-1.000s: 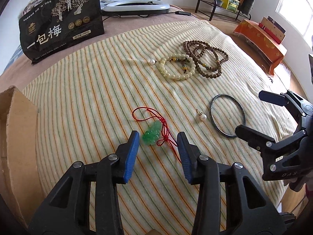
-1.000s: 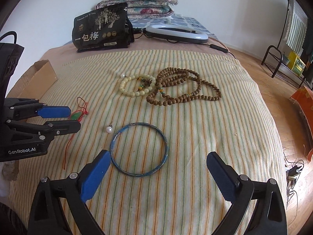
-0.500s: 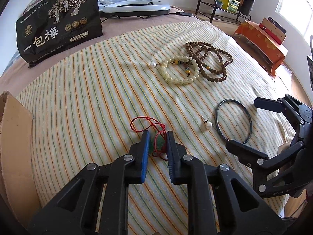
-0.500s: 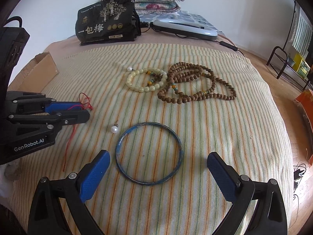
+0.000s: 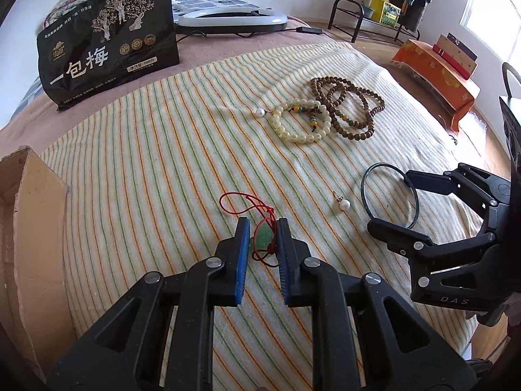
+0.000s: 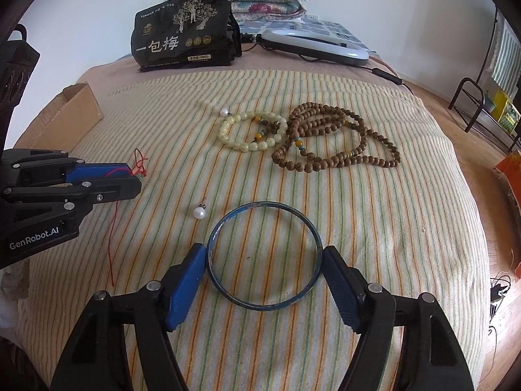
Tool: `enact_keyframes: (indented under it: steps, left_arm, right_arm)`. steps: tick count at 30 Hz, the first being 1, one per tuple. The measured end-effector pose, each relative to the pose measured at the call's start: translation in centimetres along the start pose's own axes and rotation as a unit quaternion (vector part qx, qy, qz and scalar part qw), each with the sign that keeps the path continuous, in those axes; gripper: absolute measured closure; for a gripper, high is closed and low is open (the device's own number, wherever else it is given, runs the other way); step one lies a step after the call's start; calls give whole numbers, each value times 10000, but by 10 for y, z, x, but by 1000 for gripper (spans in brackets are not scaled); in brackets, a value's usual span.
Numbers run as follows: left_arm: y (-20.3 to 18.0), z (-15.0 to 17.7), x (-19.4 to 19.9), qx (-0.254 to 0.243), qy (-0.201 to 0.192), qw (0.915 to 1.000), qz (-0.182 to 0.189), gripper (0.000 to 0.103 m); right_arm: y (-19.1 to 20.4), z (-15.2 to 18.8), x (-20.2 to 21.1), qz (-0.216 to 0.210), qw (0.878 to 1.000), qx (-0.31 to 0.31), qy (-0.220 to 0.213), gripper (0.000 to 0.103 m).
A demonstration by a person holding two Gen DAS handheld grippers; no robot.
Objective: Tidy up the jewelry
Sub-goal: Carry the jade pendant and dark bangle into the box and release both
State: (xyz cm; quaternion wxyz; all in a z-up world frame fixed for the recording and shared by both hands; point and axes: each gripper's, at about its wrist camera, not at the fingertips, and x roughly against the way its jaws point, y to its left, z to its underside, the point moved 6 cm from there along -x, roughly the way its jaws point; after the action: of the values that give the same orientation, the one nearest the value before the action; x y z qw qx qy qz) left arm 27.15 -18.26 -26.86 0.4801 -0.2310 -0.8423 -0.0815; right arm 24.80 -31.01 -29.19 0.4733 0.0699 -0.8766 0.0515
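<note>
Left tongs (image 5: 263, 234) are clamped on the green jade pendant (image 5: 264, 237), low centre of the left view, its red cord (image 5: 247, 203) looping out above. Right tongs (image 6: 264, 270) have just been closing around the blue bangle (image 6: 264, 255) on the striped bedspread (image 6: 390, 228), pads right at its sides, can't tell if they're pressing.

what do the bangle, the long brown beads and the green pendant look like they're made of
Bangle: thin rigid hoop, dull blue with scuffed patches, probably coated metal. Brown beads: matte, mottled brown, likely wood or seed. Pendant: translucent glossy green, jade or glass, on a red woven cord.
</note>
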Motion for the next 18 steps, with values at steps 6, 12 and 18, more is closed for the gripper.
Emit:
enact_keyframes:
  steps: [6, 12, 18]
  left_arm:
    - [-1, -1, 26, -43, -204, 9998, -27, 88]
    - [3, -1, 58, 10, -457, 9989, -39, 88]
    - [13, -1, 95, 127, -722, 9973, -85, 88]
  right_arm:
    - [0, -4, 21, 10, 9998, -87, -188, 29]
    - [-2, -11, 52, 14, 9988, -142, -469, 29]
    - [6, -23, 85, -17, 9971, -102, -751, 29]
